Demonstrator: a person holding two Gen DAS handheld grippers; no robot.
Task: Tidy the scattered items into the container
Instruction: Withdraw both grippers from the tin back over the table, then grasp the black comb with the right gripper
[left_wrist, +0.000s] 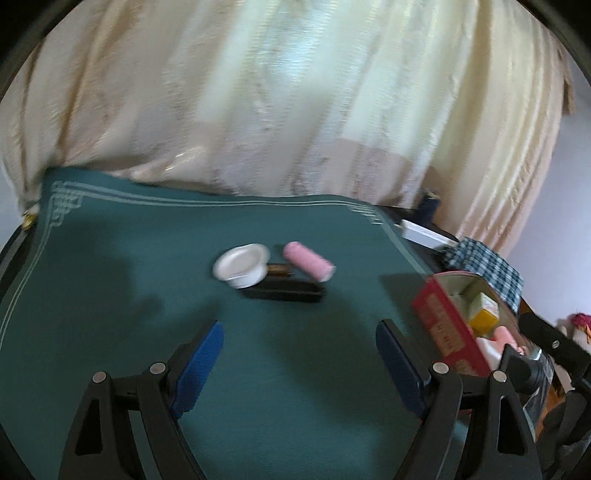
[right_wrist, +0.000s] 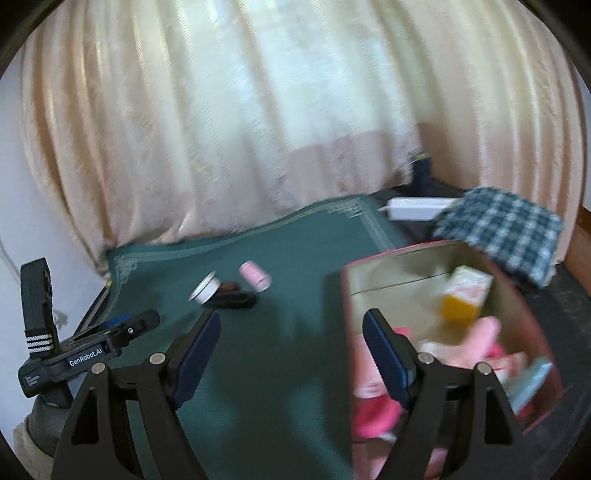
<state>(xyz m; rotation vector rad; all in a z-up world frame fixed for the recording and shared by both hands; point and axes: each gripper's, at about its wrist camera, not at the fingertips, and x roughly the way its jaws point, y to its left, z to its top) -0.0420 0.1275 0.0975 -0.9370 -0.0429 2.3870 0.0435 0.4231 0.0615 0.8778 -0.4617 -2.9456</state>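
Four strays lie mid-cloth (left_wrist: 110, 266): cup (left_wrist: 242, 264), spool (left_wrist: 308, 261), black case (left_wrist: 284, 290), and a brown bit. Both the left gripper (left_wrist: 299, 354) and right gripper (right_wrist: 291, 343) gape empty. Box (right_wrist: 524, 321) sits right. Spool looks light and rollable; pinch across its middle.

My left gripper (left_wrist: 299, 354) hangs over the green cloth (left_wrist: 110, 288) with its blue pads (left_wrist: 199, 369) spread wide and nothing between them. Ahead of it lie a white cup (left_wrist: 242, 266) tipped on its side, a pink spool (left_wrist: 308, 261) just beside it, a small brown thing (left_wrist: 277, 269) between the two, and a black case (left_wrist: 284, 291) in front. To the right stands the red box (left_wrist: 441, 325), open, with a yellow carton (left_wrist: 482, 319) inside. A checked cloth (left_wrist: 487, 267) lies behind it.
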